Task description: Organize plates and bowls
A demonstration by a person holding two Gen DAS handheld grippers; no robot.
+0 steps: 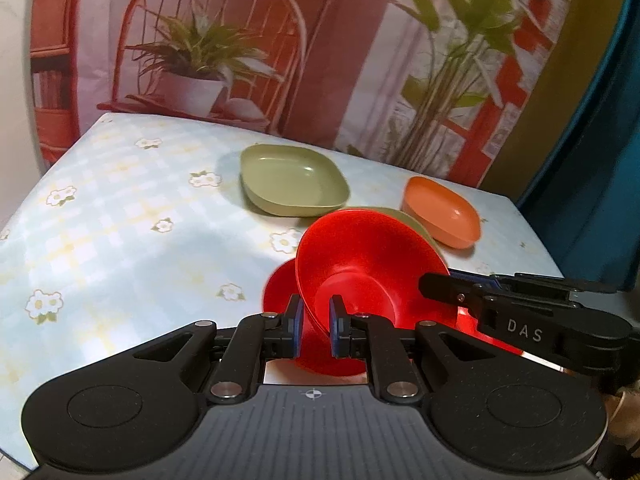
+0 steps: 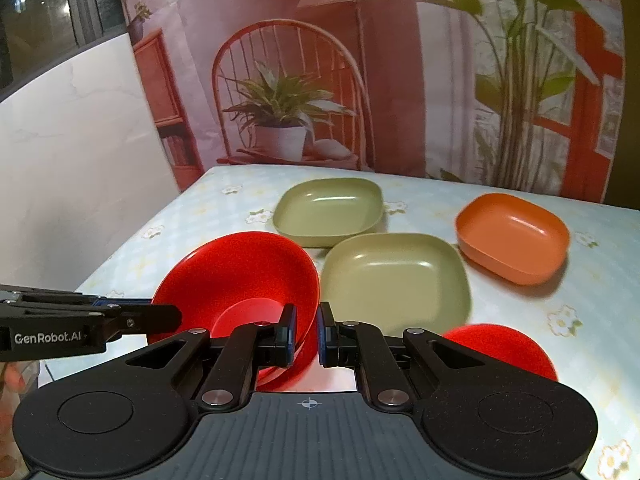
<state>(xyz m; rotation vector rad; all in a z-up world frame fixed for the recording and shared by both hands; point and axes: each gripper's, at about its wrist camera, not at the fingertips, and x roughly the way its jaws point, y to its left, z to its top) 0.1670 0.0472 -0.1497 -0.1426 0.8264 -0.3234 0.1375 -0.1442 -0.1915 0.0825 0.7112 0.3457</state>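
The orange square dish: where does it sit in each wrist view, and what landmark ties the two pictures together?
Left wrist view: the orange square dish sits right of centre, near the table's far right corner, beyond the raised red bowl.
Right wrist view: the orange square dish sits at the right, mid-height, beside the nearer green dish.
Shared landmark: the far green dish, left of the orange one in both.

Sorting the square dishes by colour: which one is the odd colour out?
The orange dish, farthest right in the right wrist view. The other two square dishes are both green.
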